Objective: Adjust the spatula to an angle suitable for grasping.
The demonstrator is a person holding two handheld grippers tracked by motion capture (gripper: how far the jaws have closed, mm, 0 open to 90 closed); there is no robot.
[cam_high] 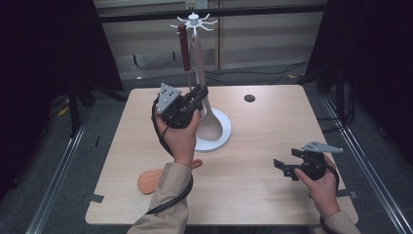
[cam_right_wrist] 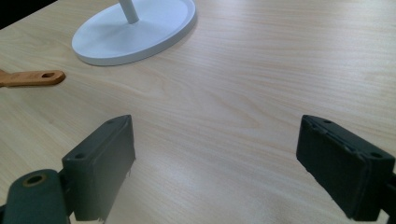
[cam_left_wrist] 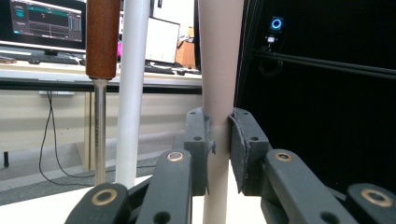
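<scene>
A pale wooden table [cam_high: 253,146] stood on grey floor [cam_high: 53,161] between black curtains [cam_high: 44,44], with monitors [cam_left_wrist: 44,23] on a desk behind.

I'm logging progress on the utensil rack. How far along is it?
Done: a brown-handled utensil hangs on the white rack. In hand: the left gripper is shut on the beige spoon's handle beside the rack's pole. Left: the orange spatula lies on the table; the right gripper is open.

Both forearms are wearing tan sleeves; each black hand-held gripper [cam_high: 198,95] [cam_high: 284,169] is carrying a grey three-cornered plate, brass-ringed pivots, and a black trailing cable.
</scene>
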